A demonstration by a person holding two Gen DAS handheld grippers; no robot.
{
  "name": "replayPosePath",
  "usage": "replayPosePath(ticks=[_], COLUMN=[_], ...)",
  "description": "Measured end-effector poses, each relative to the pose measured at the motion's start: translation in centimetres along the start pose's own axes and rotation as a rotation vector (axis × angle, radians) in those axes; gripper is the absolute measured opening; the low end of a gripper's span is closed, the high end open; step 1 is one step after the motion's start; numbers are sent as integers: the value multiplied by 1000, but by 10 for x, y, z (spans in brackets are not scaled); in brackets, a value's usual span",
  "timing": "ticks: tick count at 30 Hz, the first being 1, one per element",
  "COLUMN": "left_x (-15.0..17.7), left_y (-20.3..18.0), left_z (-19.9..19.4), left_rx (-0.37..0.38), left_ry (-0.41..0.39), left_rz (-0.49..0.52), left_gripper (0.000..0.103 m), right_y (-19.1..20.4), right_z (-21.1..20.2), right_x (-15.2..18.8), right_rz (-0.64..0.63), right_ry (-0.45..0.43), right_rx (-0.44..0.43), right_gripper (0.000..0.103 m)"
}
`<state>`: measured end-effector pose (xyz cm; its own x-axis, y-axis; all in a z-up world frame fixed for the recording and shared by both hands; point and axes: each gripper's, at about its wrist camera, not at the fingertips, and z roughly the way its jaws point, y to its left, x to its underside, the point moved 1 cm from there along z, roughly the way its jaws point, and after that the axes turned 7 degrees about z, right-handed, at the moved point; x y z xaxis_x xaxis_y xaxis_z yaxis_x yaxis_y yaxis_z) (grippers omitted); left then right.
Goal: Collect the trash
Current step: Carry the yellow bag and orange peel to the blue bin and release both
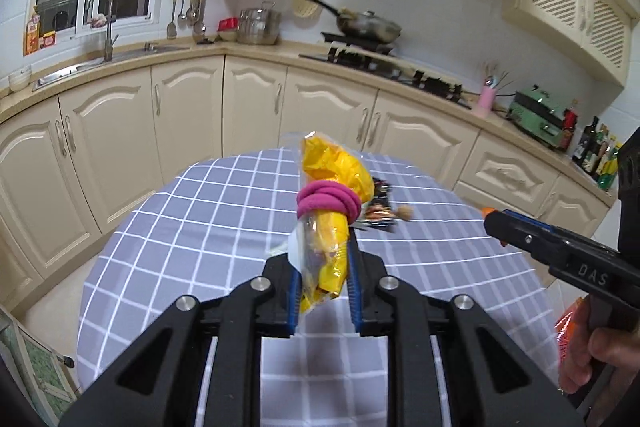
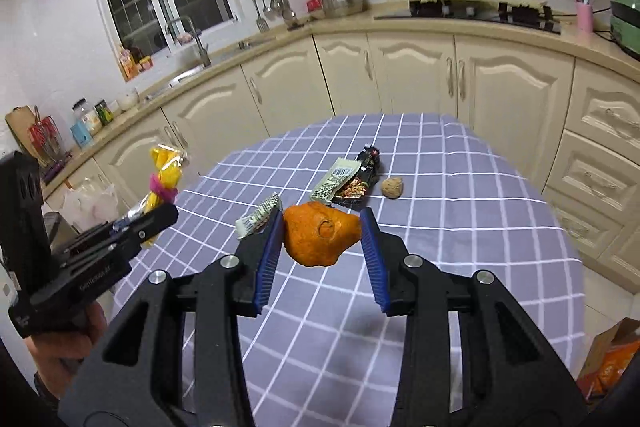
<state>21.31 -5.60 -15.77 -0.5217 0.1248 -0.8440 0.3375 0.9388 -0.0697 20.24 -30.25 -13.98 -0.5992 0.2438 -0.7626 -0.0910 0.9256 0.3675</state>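
Observation:
My left gripper (image 1: 322,263) is shut on a yellow snack bag (image 1: 330,183) tied with a pink hair band (image 1: 326,205), held above the checked tablecloth (image 1: 180,227); it also shows in the right wrist view (image 2: 162,179). My right gripper (image 2: 322,231) is shut on an orange peel (image 2: 318,239), held between its blue pads above the table. On the cloth lie a green-white wrapper (image 2: 334,181), a dark snack wrapper (image 2: 362,179), a walnut (image 2: 392,187) and a small white wrapper (image 2: 256,217).
Cream kitchen cabinets (image 1: 188,107) and a countertop curve behind the round table (image 2: 480,227). A sink (image 1: 100,61), a stove with a wok (image 1: 368,27) and bottles (image 1: 596,151) are on the counter. An orange bag (image 2: 612,359) sits on the floor at the right.

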Motion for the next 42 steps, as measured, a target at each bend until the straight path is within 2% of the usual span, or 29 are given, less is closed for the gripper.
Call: replayPosePath(ticks=[4,11,22,29,36,42], left_x=[-2,-2,14,43,83,129], left_y=[-29,-97,-212,-286,-350,-404], left_z=[-24,-44,-37,-16,16,54], left_rx=[28,121,307,440,527,591], left_ry=[-33,-66,-32,69,202,354], left_rz=[8,54,153,236,321,388], left_gripper=[18,18,18,18,18,18], right_y=[-14,-62,-142,-210,-286,-335], right_z=[-35,-101,-170,-207,-228,-228], right_x=[2,9,29,65,107,150], right_rz=[14,67,174,300,467,600], right_ry=[-33,-103,-165,-159,-123,-70], right_rx=[10,99,242,359,478,503], right_gripper=[39,39,39,39,39,39])
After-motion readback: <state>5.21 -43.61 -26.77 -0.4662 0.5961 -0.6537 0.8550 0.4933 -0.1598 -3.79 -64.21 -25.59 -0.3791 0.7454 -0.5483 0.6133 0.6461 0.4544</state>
